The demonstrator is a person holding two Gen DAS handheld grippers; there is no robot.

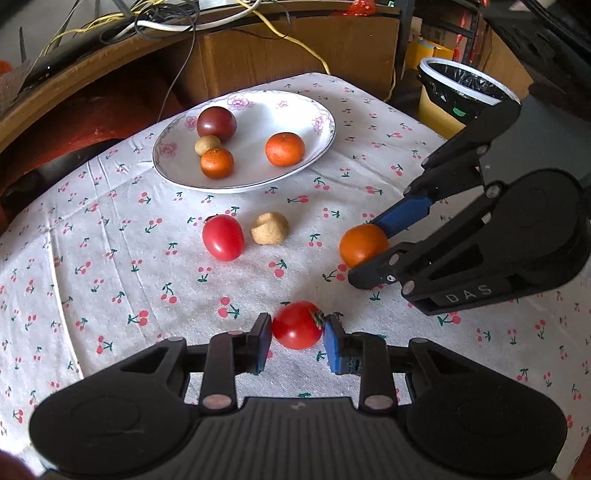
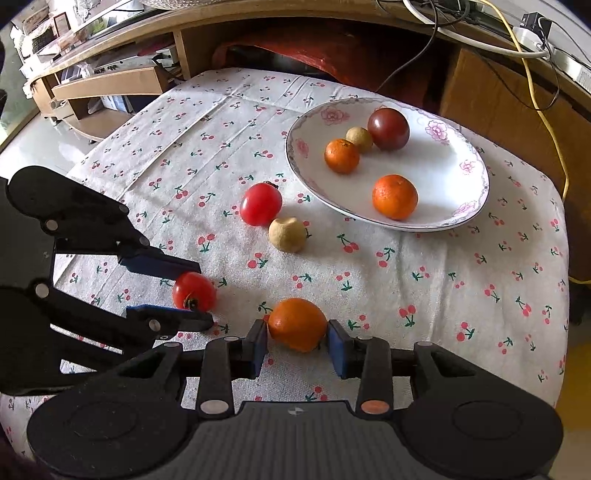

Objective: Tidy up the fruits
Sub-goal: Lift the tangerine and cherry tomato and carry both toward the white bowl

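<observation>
My left gripper (image 1: pixel 297 330) is shut on a small red tomato (image 1: pixel 295 323) low over the cherry-print cloth. To its right, my right gripper (image 2: pixel 297 334) is shut on an orange (image 2: pixel 297 323). I cannot tell whether either fruit still touches the cloth. A white flowered plate (image 1: pixel 255 166) at the far side holds a dark red tomato (image 1: pixel 216 123), a small tan fruit (image 1: pixel 207 144) and two oranges (image 1: pixel 217 162) (image 1: pixel 285 148). Loose on the cloth between plate and grippers lie a red tomato (image 1: pixel 223 238) and a tan fruit (image 1: pixel 269 228).
A bin with a black liner (image 1: pixel 465 92) stands off the table's far right corner. Behind the table are a wooden desk (image 2: pixel 258 26), cardboard boxes (image 1: pixel 295 48) and hanging cables (image 2: pixel 539 110). The cloth-covered table (image 2: pixel 443 295) drops off at its left and right edges.
</observation>
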